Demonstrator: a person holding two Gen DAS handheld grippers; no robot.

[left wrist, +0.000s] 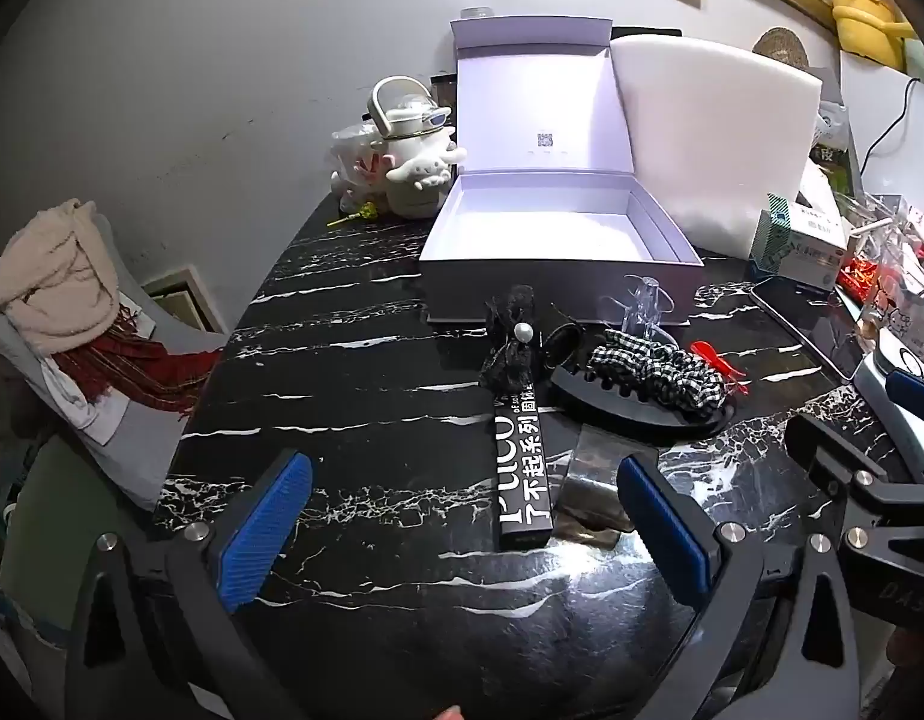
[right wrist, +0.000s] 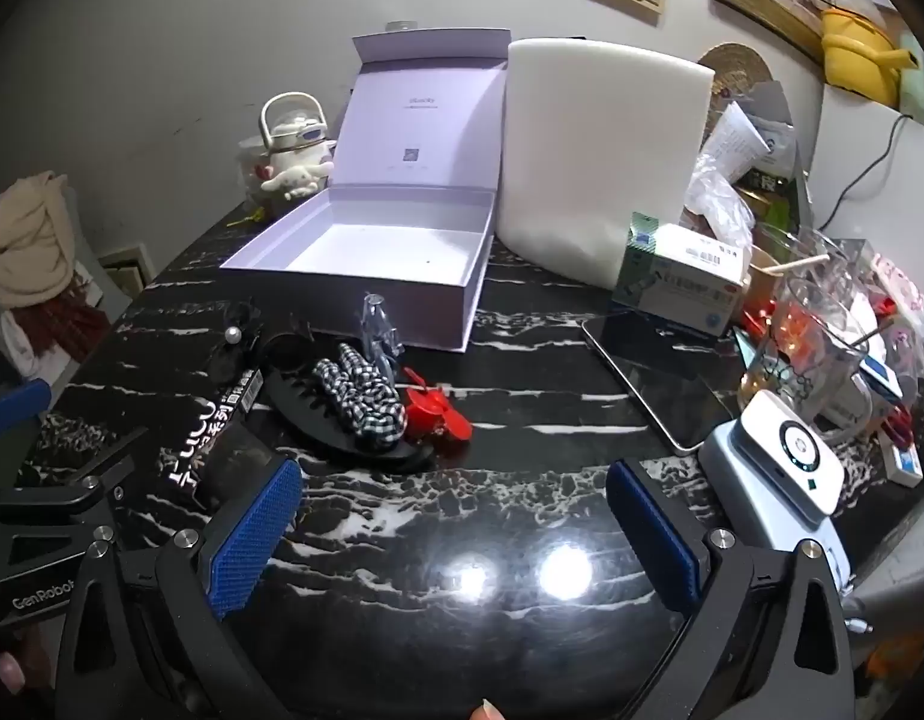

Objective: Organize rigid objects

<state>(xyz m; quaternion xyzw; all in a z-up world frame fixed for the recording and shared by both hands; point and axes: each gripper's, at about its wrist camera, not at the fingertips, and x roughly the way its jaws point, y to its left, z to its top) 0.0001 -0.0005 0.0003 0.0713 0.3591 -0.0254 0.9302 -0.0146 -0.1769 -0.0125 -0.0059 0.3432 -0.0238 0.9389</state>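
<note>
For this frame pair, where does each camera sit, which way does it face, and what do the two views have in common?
Left wrist: on the left gripper, angled down over the black marble table; its open blue pads frame a long black box; the right gripper's edge shows at right.
Right wrist: on the right gripper, angled down, open over bare tabletop; a fingertip shows at the bottom edge.
Shared: open white box, checked scrunchie, red clip, foam block.

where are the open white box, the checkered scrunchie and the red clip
open white box (left wrist: pixel 558 228), left wrist view, on its bare inner floor
checkered scrunchie (left wrist: pixel 660 369), left wrist view, on its middle fold
red clip (right wrist: pixel 429 405), right wrist view, on its body
</note>
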